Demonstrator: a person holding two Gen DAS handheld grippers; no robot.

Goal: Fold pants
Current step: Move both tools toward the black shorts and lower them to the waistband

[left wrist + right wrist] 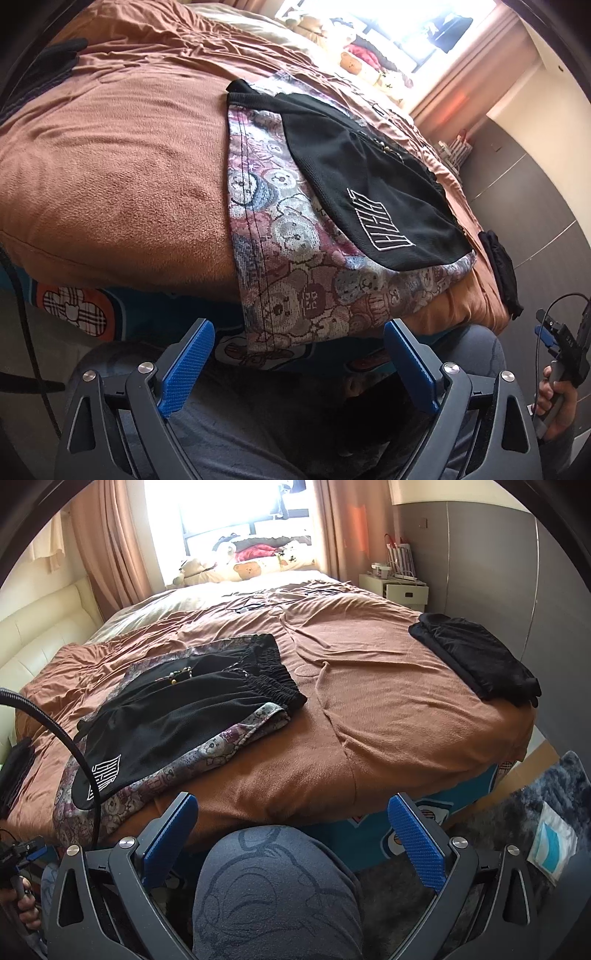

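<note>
A pair of black and bear-print pants (184, 716) lies spread on a bed (369, 701) covered in a rust-brown blanket, apparently not yet folded, so the task looks to be at its start: the approach before the first grasp. In the right wrist view the pants fill the left centre of the frame, elastic waistband toward the middle, leg hems toward the lower left. The right tool (291, 843) hangs wide open and empty at the bottom of the frame, over the person's knee, well apart from the cloth. In the left wrist view the left tool (299, 363) is likewise spread wide, holding nothing, with the bear-print hem (280, 325) just above and between its blue fingers (188, 365) (near, but not touching). The next move likely calls for each tool to close on an edge of the pants. A folded black garment (476, 664) rests at the right of the bed.
</note>
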